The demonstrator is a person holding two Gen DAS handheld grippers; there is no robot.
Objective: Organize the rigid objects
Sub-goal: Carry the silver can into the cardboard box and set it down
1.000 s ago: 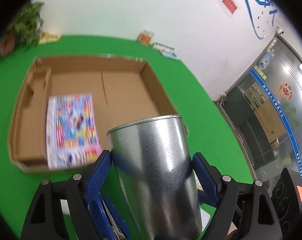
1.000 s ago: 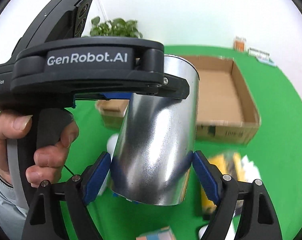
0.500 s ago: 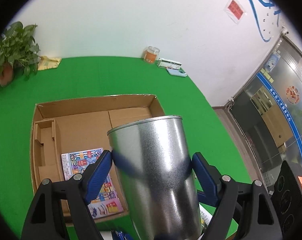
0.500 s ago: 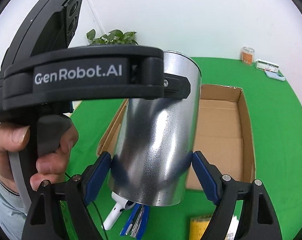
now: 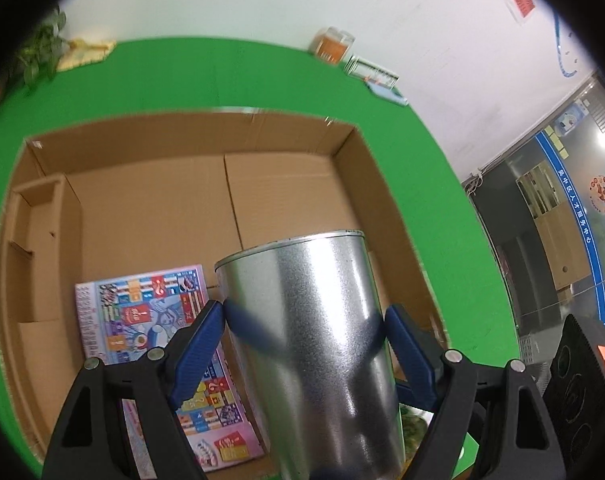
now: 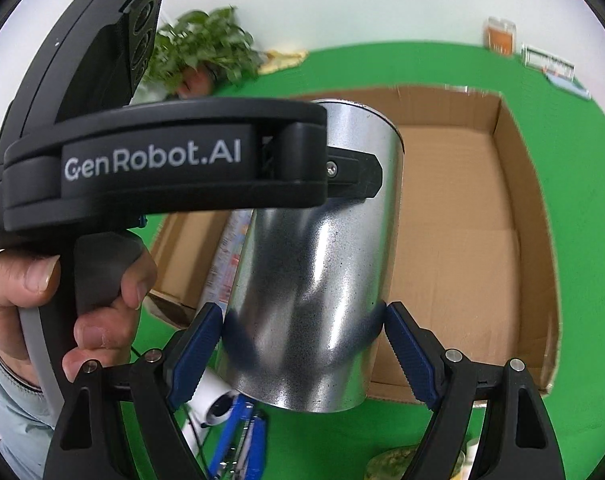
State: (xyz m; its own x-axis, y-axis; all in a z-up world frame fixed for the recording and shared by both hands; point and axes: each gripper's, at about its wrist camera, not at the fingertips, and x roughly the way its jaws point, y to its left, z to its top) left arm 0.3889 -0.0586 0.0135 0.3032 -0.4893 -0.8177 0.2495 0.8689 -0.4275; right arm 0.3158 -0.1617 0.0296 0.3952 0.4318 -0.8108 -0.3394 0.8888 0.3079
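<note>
A tall shiny metal can (image 5: 314,340) hangs tilted above the open cardboard box (image 5: 382,184). My left gripper (image 5: 304,312) is shut on it, blue pads pressing both sides. In the right wrist view the same can (image 6: 322,280) sits between the pads of my right gripper (image 6: 302,316), which is also shut on it. The left gripper's black body (image 6: 162,160), held by a hand (image 6: 102,312), clamps the can higher up. A colourful printed booklet (image 5: 142,312) lies flat in the box near its front left.
The box (image 6: 522,200) rests on a green table, with a cardboard divider (image 5: 34,240) at its left wall. An orange jar (image 5: 332,44) and a plant (image 6: 206,48) stand at the far edge. A white tool (image 6: 214,404) and blue pens (image 6: 242,440) lie below the can.
Both grippers have carried the can together towards the box, which now looms larger behind and beneath it in both views. The grip on the can is unchanged.
</note>
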